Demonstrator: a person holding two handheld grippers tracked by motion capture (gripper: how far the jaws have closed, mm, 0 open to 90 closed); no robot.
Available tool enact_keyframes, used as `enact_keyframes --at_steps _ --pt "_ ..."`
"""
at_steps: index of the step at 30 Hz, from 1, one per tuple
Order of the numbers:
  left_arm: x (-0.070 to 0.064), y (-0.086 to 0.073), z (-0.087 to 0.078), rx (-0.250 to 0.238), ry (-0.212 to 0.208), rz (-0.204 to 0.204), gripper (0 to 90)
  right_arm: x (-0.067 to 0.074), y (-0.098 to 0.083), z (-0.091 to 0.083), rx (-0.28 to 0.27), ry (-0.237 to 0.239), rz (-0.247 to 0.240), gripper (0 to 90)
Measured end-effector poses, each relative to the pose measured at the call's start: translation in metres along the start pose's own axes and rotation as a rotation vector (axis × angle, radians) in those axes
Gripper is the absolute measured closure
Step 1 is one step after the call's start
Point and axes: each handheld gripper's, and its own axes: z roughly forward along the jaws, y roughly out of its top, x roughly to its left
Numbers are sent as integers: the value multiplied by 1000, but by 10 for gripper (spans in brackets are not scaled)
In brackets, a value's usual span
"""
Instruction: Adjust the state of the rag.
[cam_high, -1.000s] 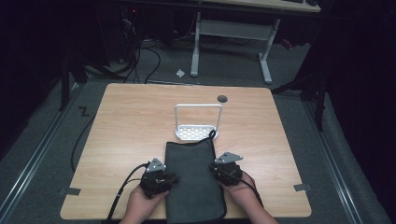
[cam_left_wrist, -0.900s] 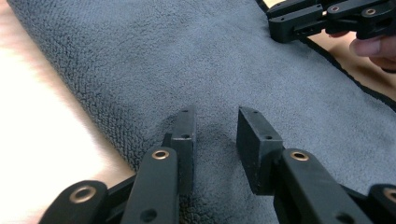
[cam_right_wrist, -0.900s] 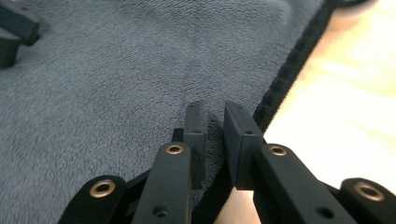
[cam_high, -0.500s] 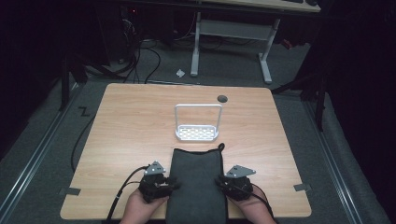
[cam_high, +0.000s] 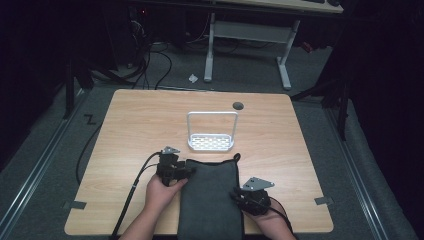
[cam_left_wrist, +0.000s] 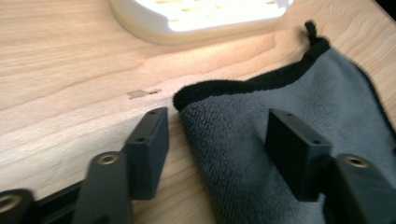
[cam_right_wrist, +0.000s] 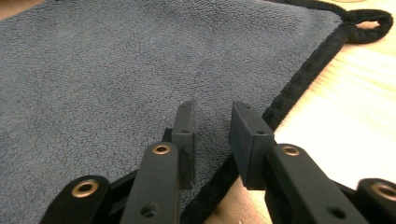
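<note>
Wooden counter (cam_high: 135, 125) in a dark room, with a grey towel (cam_high: 212, 200) and two hand-held claws.

Seen from above, the left claw (cam_high: 186, 171) sits at about seven o'clock from the counter's centre, at the towel's far-left corner; its jaws have just been opening and stand wide, one over bare wood, one over cloth, gripping nothing. At centre, toward twelve o'clock, stands a white rack (cam_high: 211, 141), just beyond the towel's black-trimmed far edge. The towel lies flat along the near edge at six o'clock. At five o'clock the right claw (cam_high: 239, 196) rests over the towel's right hem, jaws just opening, narrowly parted, holding nothing.
</note>
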Motion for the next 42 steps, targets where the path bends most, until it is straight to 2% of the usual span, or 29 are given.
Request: enact_keyframes --at_steps 2,4,6,7,8,9,10,12,13,14,16,20,21,22,23,27,28,29,30,33,35,37,38,39,42 --pt "1 1 1 1 17 0 580 -1 0 -1 2 7 -1 696" --pt "2 -1 1 -6 37 24 697 -1 -1 -1 -1 11 -1 695" --pt "3 -1 1 -12 36 21 751 -1 -1 -1 0 12 -1 691" --pt "8 -5 1 -39 1 -5 772 -1 -1 0 -3 13 -3 691" --pt "8 -5 1 -39 1 -5 791 -1 -1 0 -3 13 -3 691" --pt "16 -9 0 -57 -61 -71 799 -2 -1 -1 1 18 -1 680" --pt "17 -10 0 -58 -68 -76 799 -2 -1 -1 -1 23 2 667" --pt "14 -11 0 -63 -51 -47 798 -2 -1 -1 0 36 10 635" --pt "14 -11 0 -63 -51 -47 798 -3 0 -1 -2 47 13 618" --pt "11 -12 0 -68 -31 -24 798 -3 0 -2 -1 49 21 608" --pt "8 -13 0 -76 -15 -10 794 -4 3 -5 -14 38 28 610" --pt "9 -14 -1 -75 -16 -9 789 -11 9 -12 -70 -18 46 595" --pt "9 -14 -1 -75 -16 -9 789 -11 9 -12 -70 -18 46 595" --pt "8 -14 -1 -76 -15 -8 789 -17 15 -13 -65 -53 64 573" --pt "9 -13 -1 -76 -16 -8 788 -21 20 -11 -57 -59 79 555" --pt "8 -14 -1 -76 -14 -3 785 -36 39 4 -48 -83 102 438" --pt "8 -14 -1 -76 -14 -3 784 -36 39 4 -48 -83 102 438" --pt "8 -14 -1 -74 -14 -1 784 -40 44 9 -40 -90 113 412" --pt "8 -14 -1 -73 -21 2 783 -44 50 20 -28 -77 148 392" --pt "7 -14 -1 -73 -22 7 781 -44 55 38 8 -76 148 359" --pt "7 -14 -1 -73 -21 7 780 -44 57 47 32 -80 148 350" --pt "7 -14 -1 -73 -23 6 778 -42 57 51 43 -119 131 345" --pt "7 -14 -1 -73 -23 6 778 -42 57 51 43 -119 131 345" --pt "7 -14 -1 -73 -23 8 776 -45 55 54 58 -117 155 331" --pt "7 -14 -1 -73 -23 8 775 -44 53 53 45 -111 153 363"
